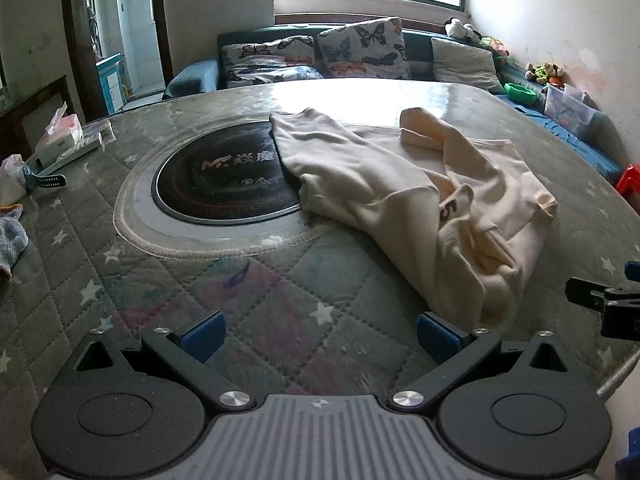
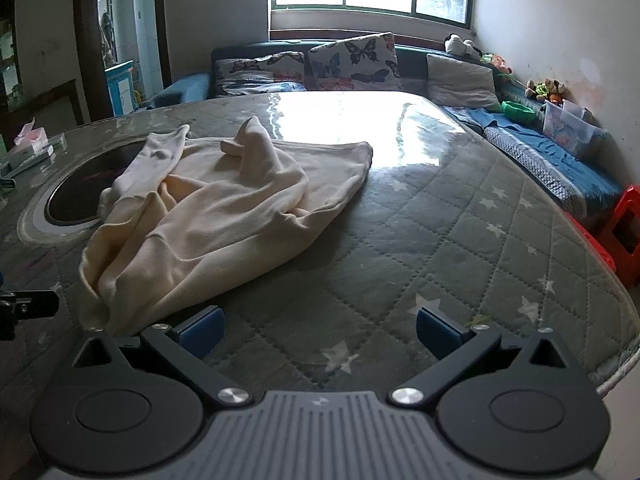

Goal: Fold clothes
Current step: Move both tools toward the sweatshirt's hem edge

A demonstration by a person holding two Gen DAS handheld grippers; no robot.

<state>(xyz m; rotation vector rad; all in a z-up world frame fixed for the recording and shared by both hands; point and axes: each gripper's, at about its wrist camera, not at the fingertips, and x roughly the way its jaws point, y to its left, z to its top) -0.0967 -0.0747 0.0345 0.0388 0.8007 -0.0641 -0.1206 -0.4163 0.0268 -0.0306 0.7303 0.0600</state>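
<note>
A cream sweatshirt (image 1: 420, 192) lies crumpled on the quilted round table (image 1: 280, 300), partly over a black inset cooktop (image 1: 224, 176). It has a dark number patch. It also shows in the right wrist view (image 2: 216, 204). My left gripper (image 1: 318, 336) is open and empty, just short of the garment's near edge, which lies by its right finger. My right gripper (image 2: 318, 334) is open and empty, with the garment's near edge by its left finger. Each gripper shows at the edge of the other's view.
A tissue box (image 1: 60, 132), a remote and a watch (image 1: 48, 182) sit at the table's left. A sofa with butterfly cushions (image 1: 360, 48) stands behind. A red stool (image 2: 624, 232) and a plastic bin (image 2: 568, 126) are at the right.
</note>
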